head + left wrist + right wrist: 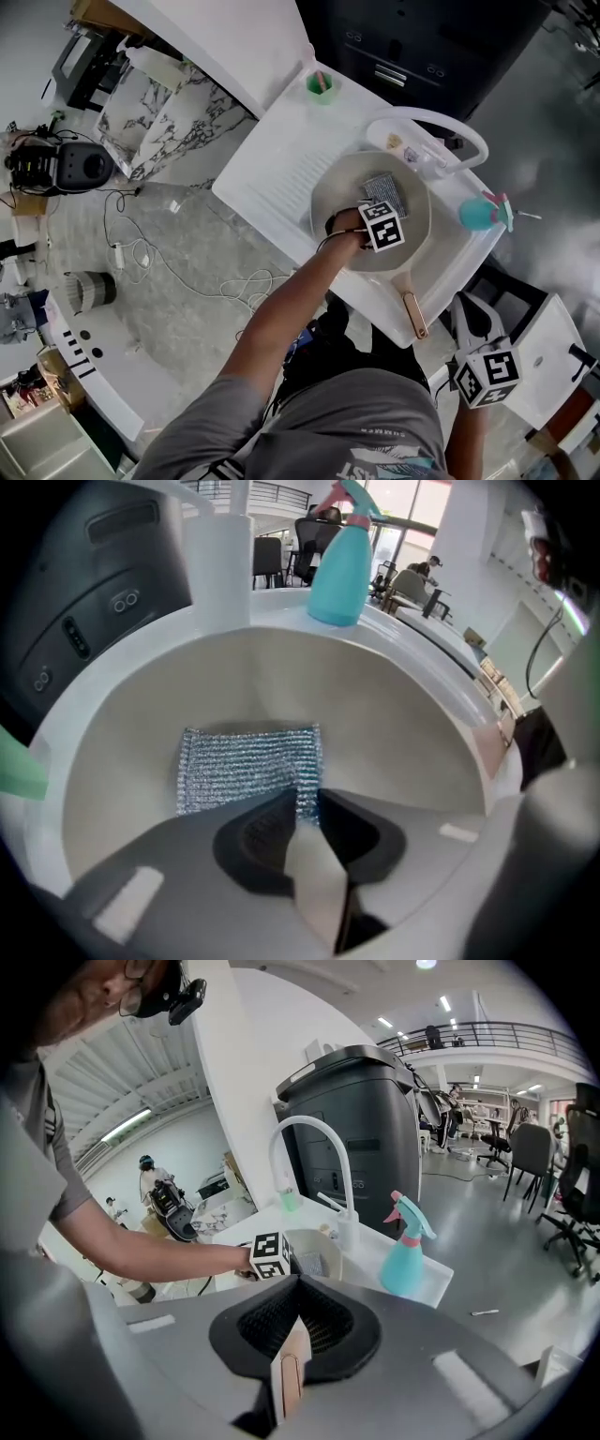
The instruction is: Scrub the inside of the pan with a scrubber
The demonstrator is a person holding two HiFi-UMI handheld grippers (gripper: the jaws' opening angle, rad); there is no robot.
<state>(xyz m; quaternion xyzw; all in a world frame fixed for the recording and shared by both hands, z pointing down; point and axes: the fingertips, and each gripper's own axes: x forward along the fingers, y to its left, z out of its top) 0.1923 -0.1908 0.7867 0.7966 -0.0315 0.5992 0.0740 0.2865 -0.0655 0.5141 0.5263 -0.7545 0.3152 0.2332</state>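
The left gripper pinches only the scrubber's edge, and the right gripper sits closed and empty, so the unheld pan could skid.

Left tongs aim steeply down, clamped on the scrubber; right tongs hang closed, angled downward

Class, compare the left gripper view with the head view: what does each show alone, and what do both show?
Left gripper view only: the left gripper pinching the edge of the silver mesh scrubber, black chairs behind. Head view only: the person's forearm, that gripper's marker cube, the ribbed white drainboard. Both: the scrubber inside the round cream pan, the teal spray bottle.
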